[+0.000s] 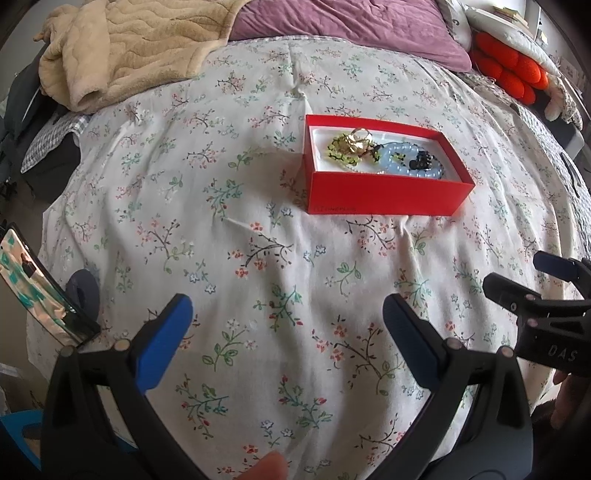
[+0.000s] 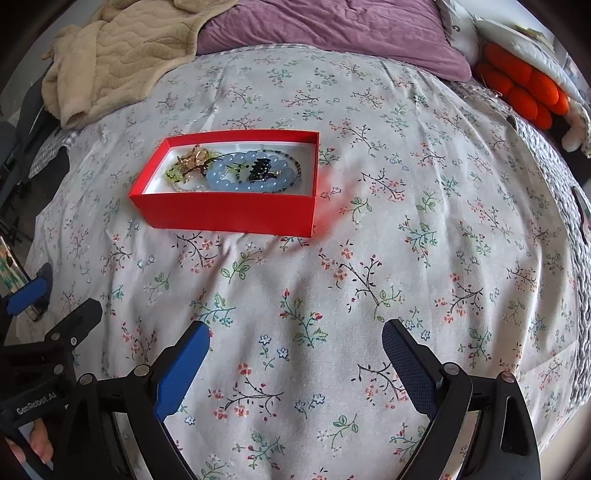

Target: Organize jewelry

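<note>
i see both my left tongs (image 1: 288,328) and right tongs (image 2: 295,354) spread apart, empty, the red box (image 2: 225,214) of jewelry (image 2: 236,171) well ahead on the bed (image 2: 406,221).

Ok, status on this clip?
Left tool open, right tool open, both empty. Jewelry all in red box. Floral bedspread between, nothing blocking.

Daylit floral bedspread (image 2: 369,258), purple pillow (image 2: 332,26).
</note>
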